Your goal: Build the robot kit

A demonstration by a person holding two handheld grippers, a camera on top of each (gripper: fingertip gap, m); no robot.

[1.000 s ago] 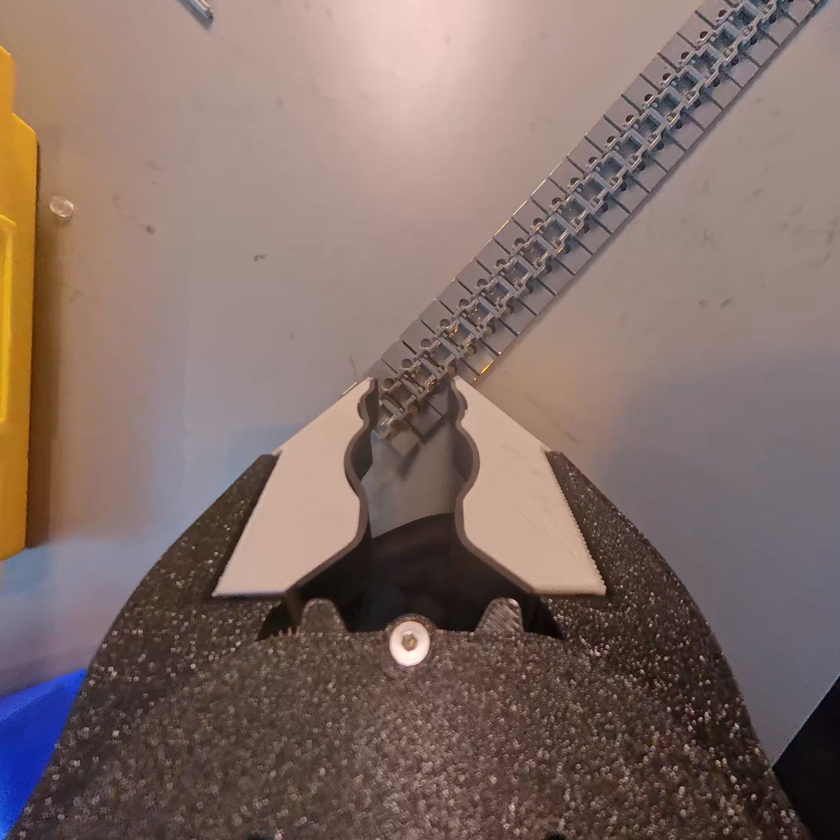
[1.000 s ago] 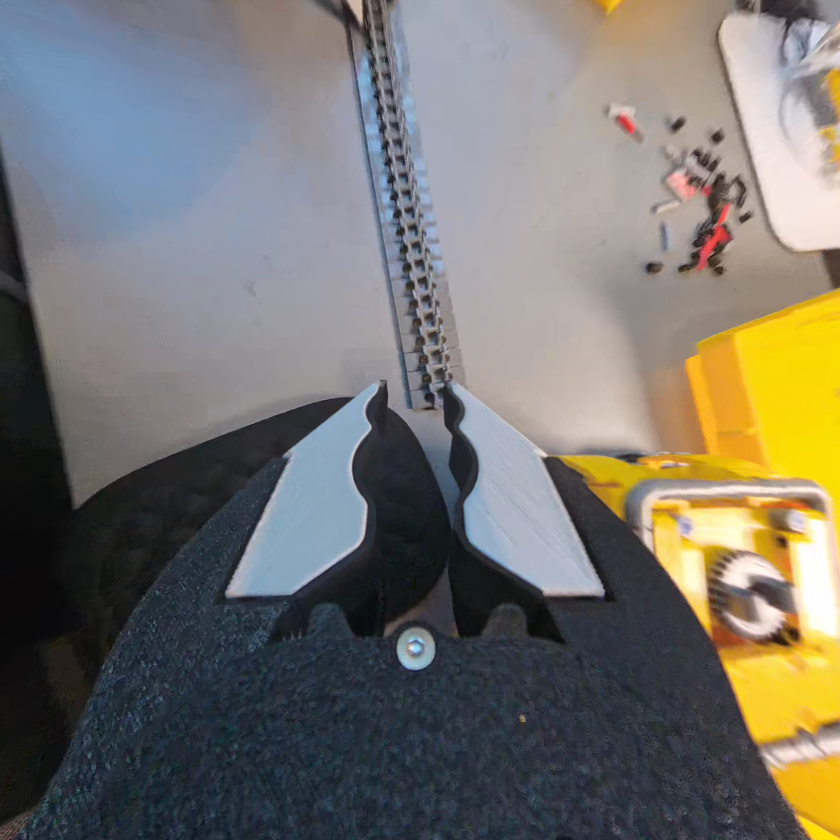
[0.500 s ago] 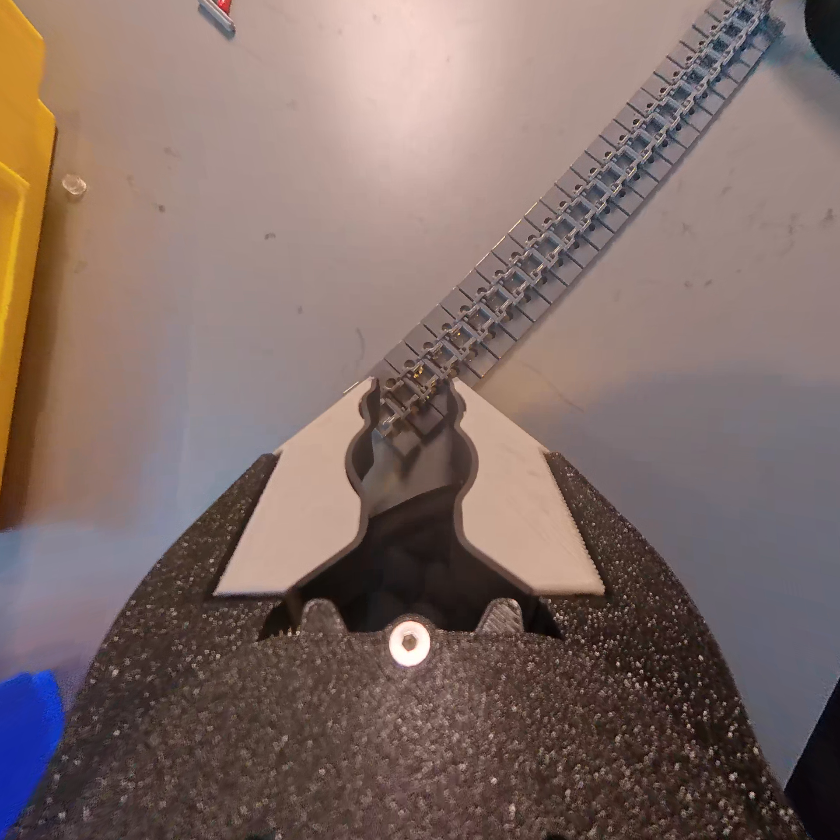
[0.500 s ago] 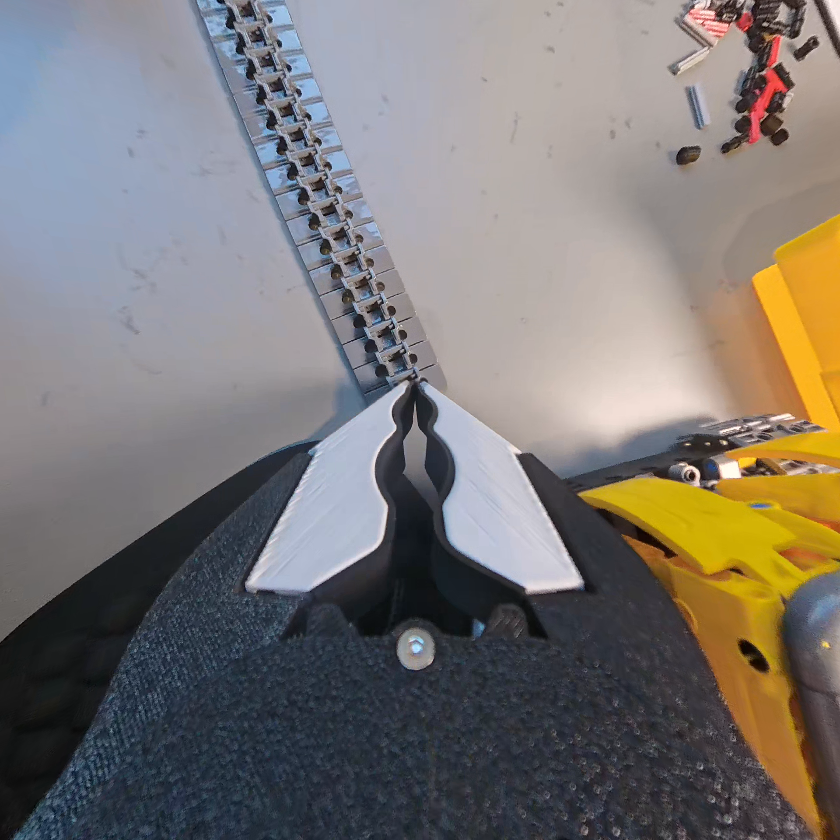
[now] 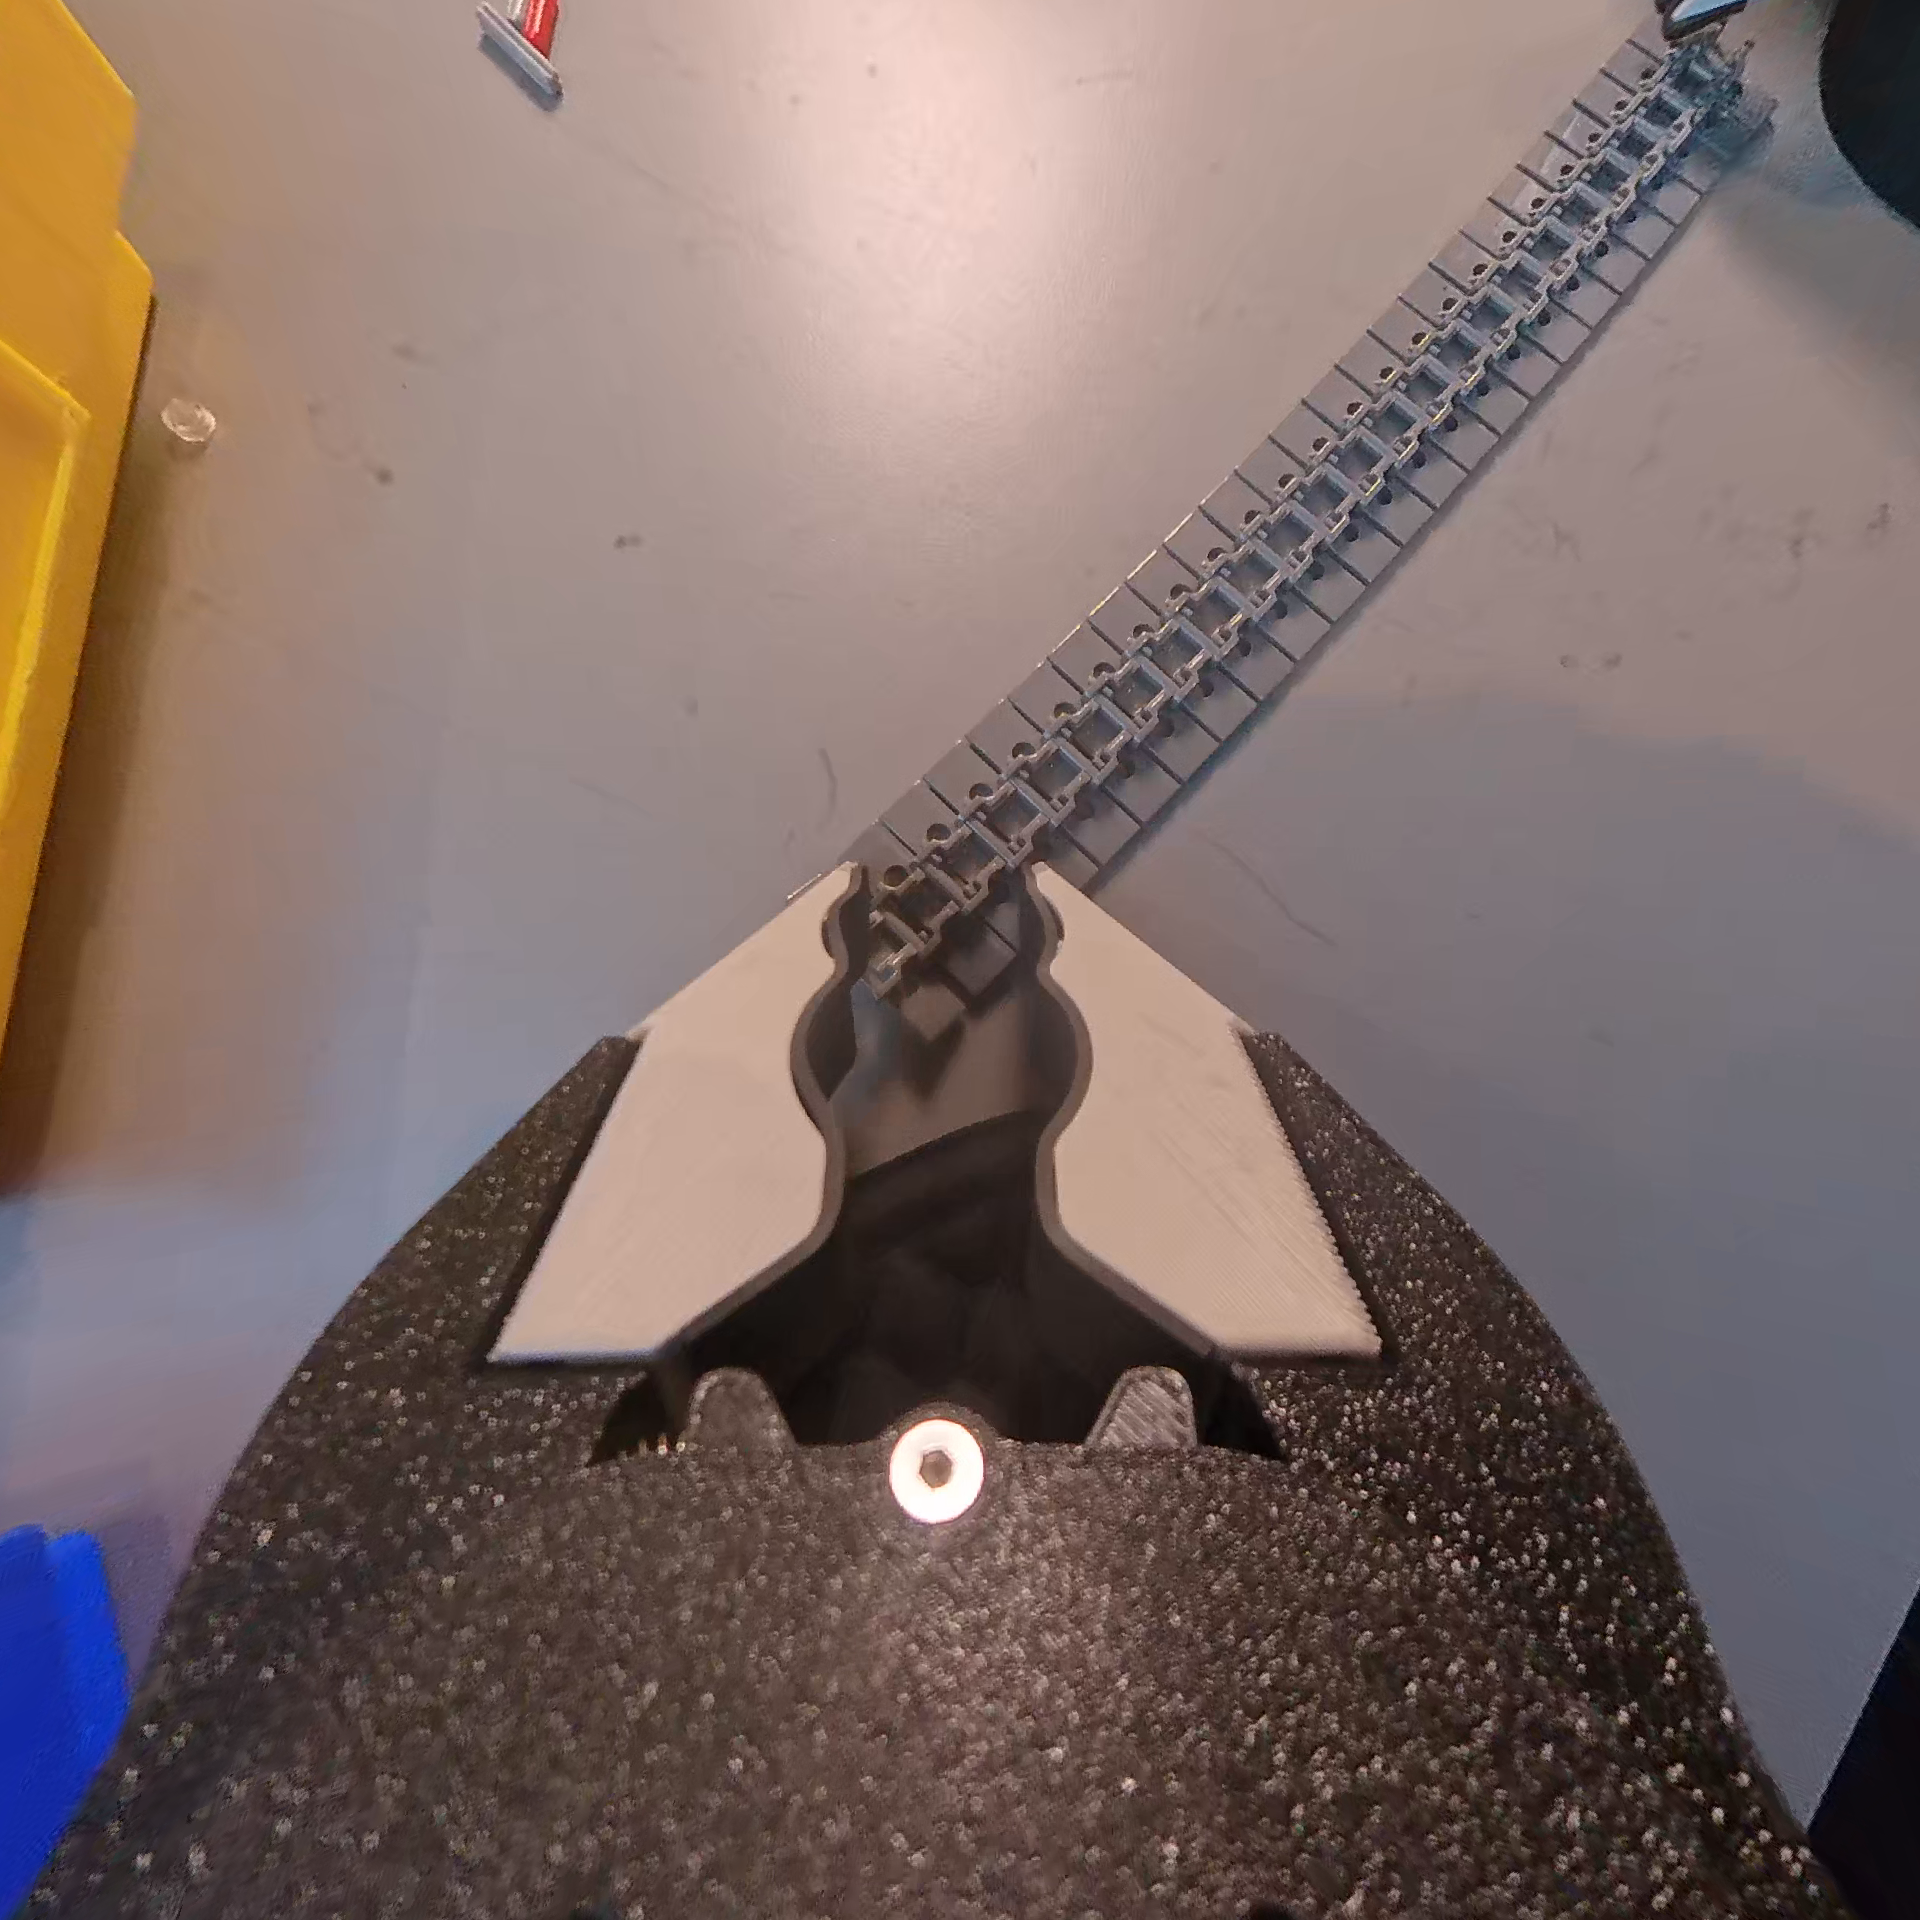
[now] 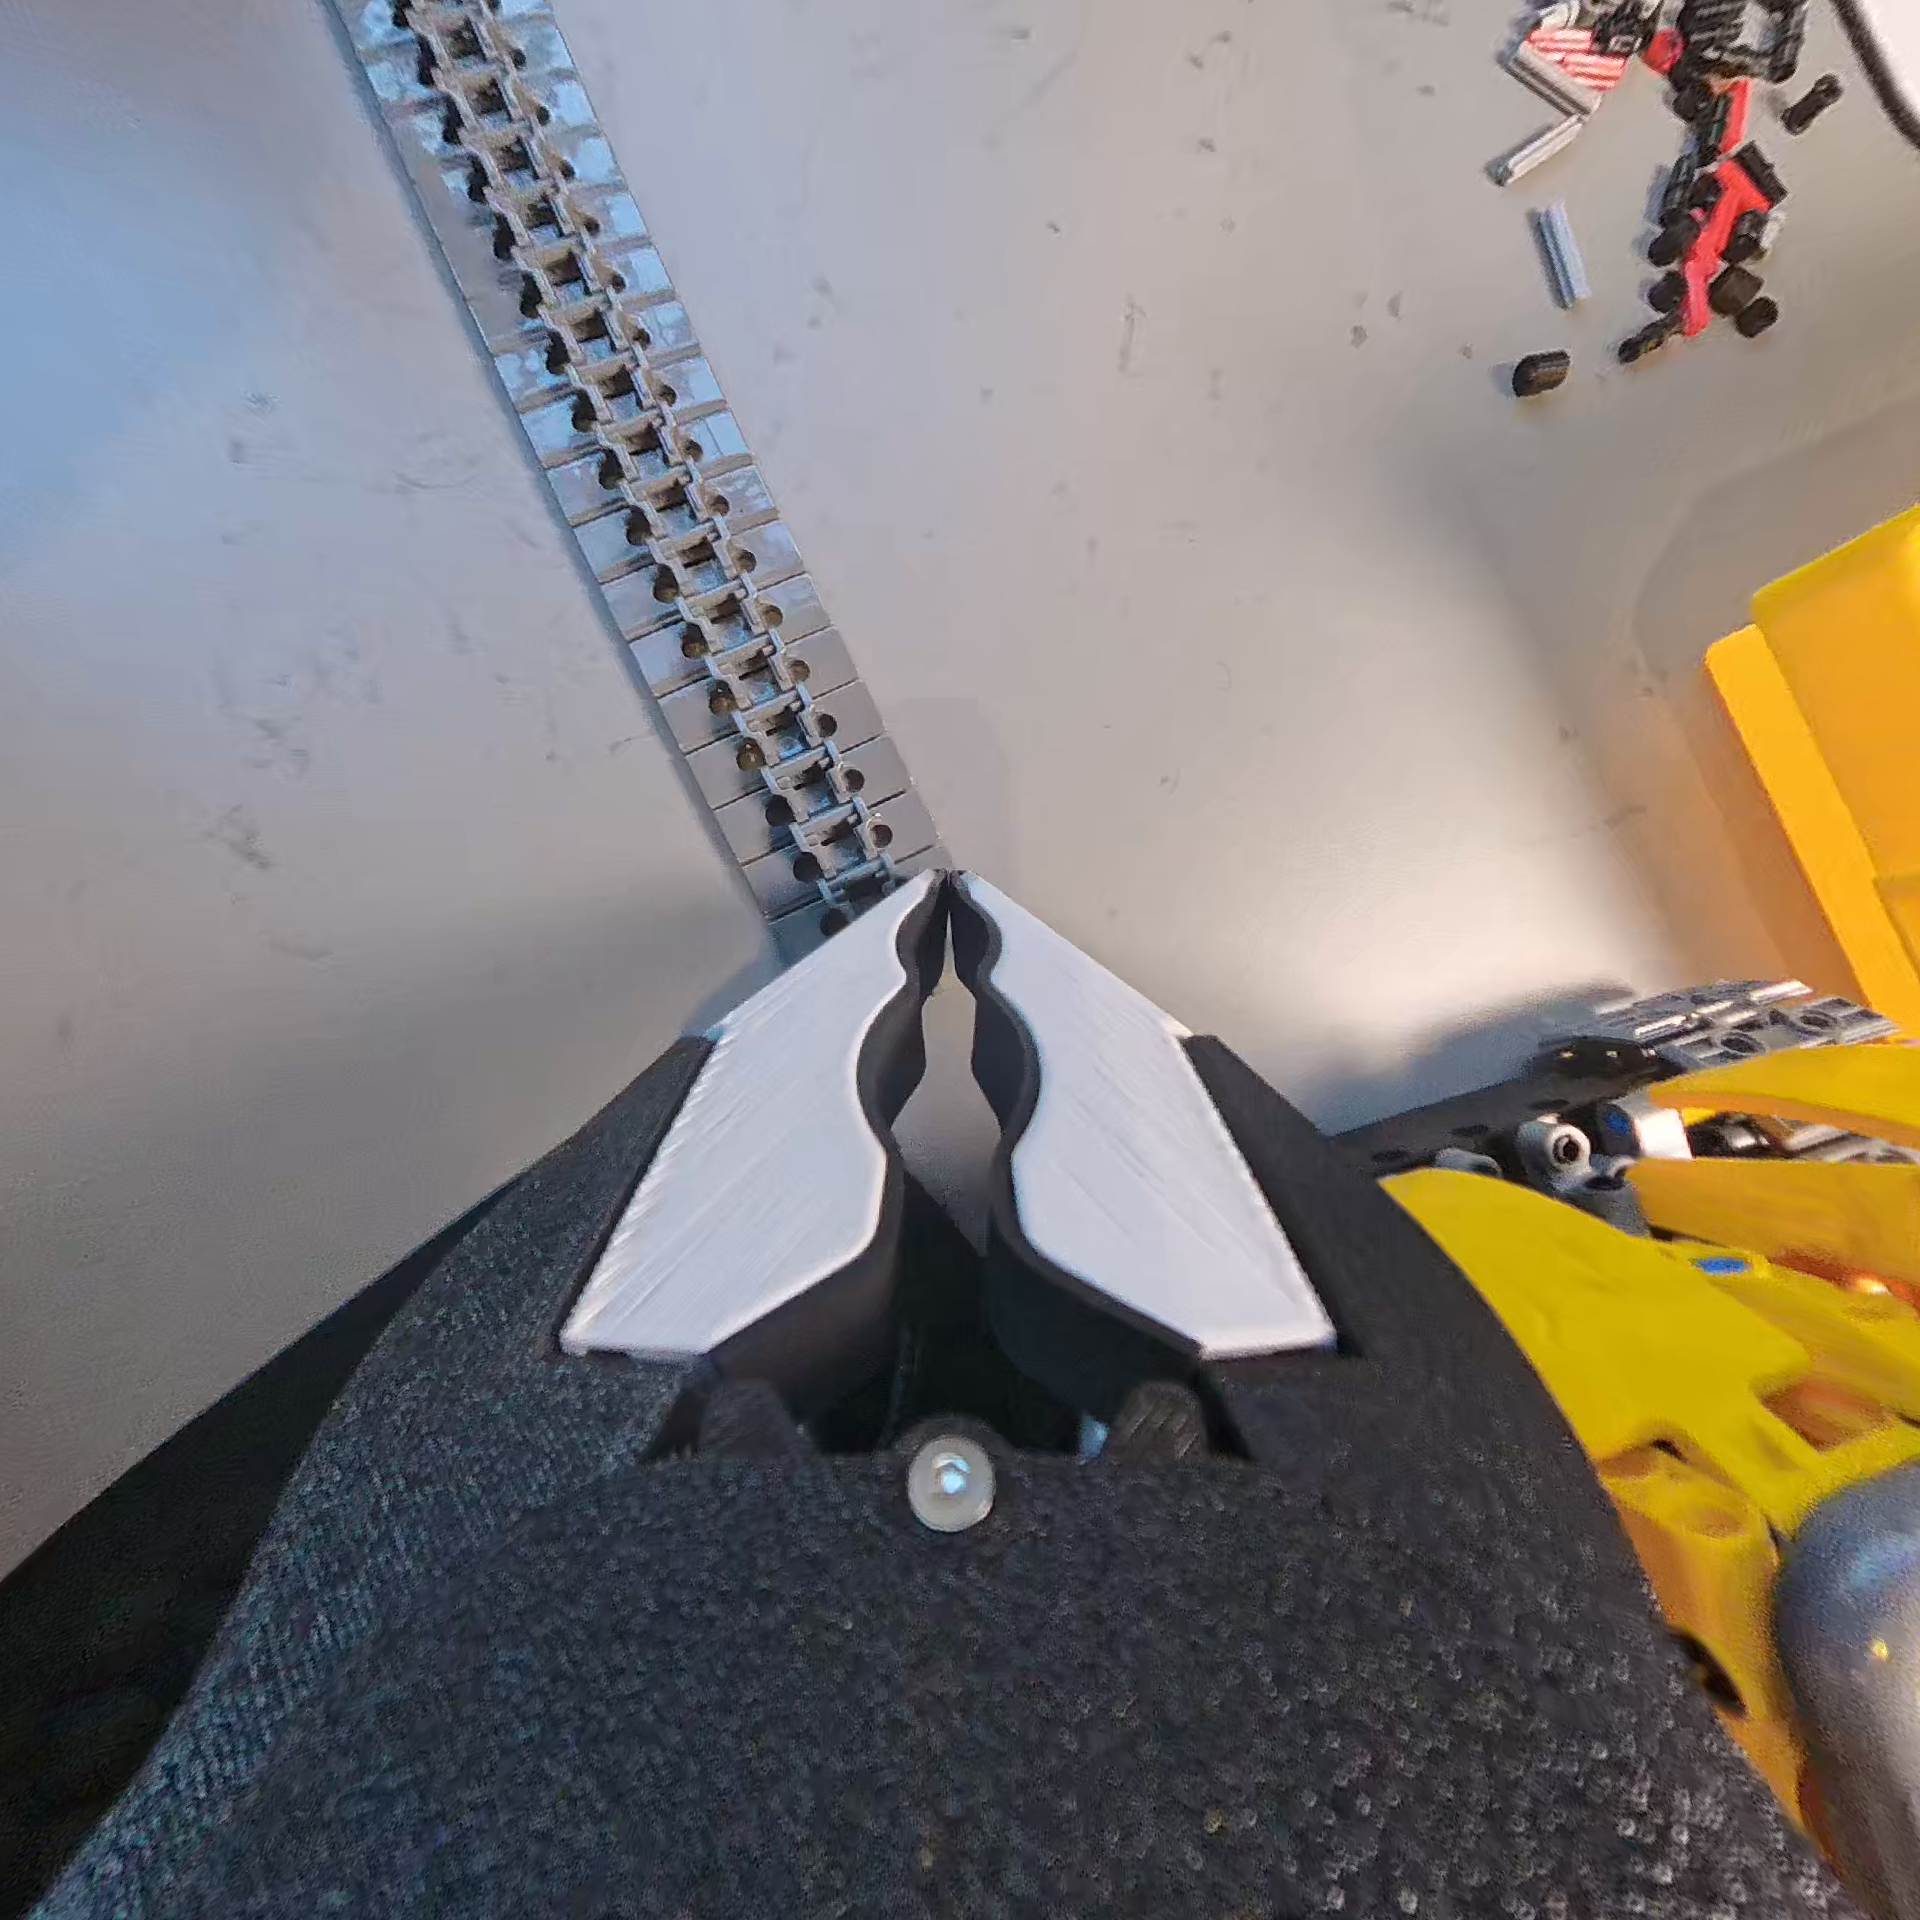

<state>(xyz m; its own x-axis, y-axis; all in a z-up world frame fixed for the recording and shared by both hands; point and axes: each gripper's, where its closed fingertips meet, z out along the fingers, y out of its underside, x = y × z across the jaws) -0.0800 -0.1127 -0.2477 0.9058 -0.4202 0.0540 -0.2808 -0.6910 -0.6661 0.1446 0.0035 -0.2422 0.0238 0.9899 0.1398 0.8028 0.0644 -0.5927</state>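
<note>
On the grey tabletop [image 5: 727, 416]: a long grey track [image 5: 1299, 582] of linked plastic plates lies flat, stretched between the two grippers.
Left gripper [image 5: 940, 883]: jaws part open around the near end of the track; whether the pads actually pinch it, cannot tell.
Right gripper [image 6: 948, 883]: fingertips pressed together, pinching the other end link of the track [image 6: 665, 488].
Track place: flat on the table, straight, running diagonally away in both views, an end at each gripper.
Step in hand: both ends taken up, by my read; strip looks pulled straight, not sagging.
Next move calls for: keeping both ends level so the links don't kink; left grip may need closing first.
Track make: hard plastic, flat rectangular plates, raised chain of hinge links down the middle, small round holes, a bit glossy.
Fingers: pale grey, ridged printed surface, wavy dark inner edges; black speckled housings.
Right side: yellow toy vehicle [image 6: 1621, 1351] just beside the right gripper, yellow bin [image 6: 1849, 748] behind it.
Far right: loose small parts [image 6: 1704, 229], black, red, grey.
Left side: yellow bin [image 5: 52, 520], blue thing [image 5: 52, 1662] near corner.
</note>
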